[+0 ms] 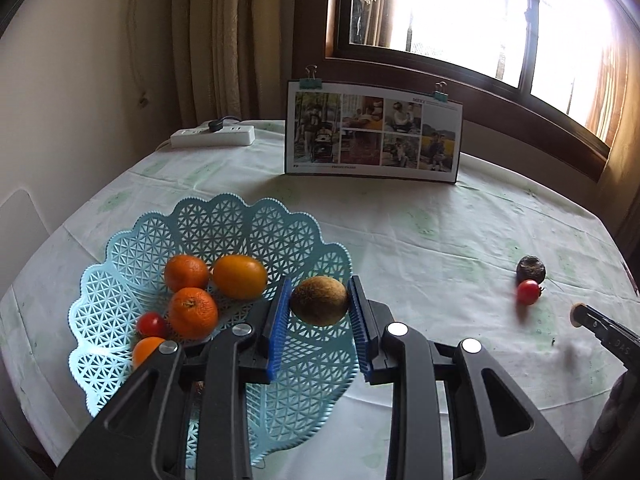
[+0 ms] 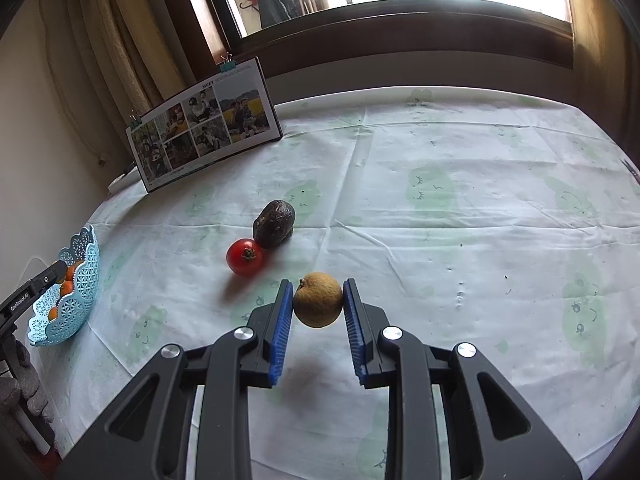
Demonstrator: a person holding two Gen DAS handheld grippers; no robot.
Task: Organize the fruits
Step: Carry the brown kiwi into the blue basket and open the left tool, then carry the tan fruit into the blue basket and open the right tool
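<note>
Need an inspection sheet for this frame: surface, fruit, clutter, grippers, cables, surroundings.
Surface: table under a creased, pale green-printed cloth.
Job's things: blue basket holds oranges and a small tomato; a second tomato touches a dark wrinkled fruit on the cloth.
Clutter: photo board standing upright, binder clips on top.
Grippers: left gripper shut on a kiwi over the basket's near side; right gripper shut on a tan round fruit above the cloth.
Cables: power strip with a plug in it, at the far left edge.
Surroundings: curtain, window, wall.
</note>
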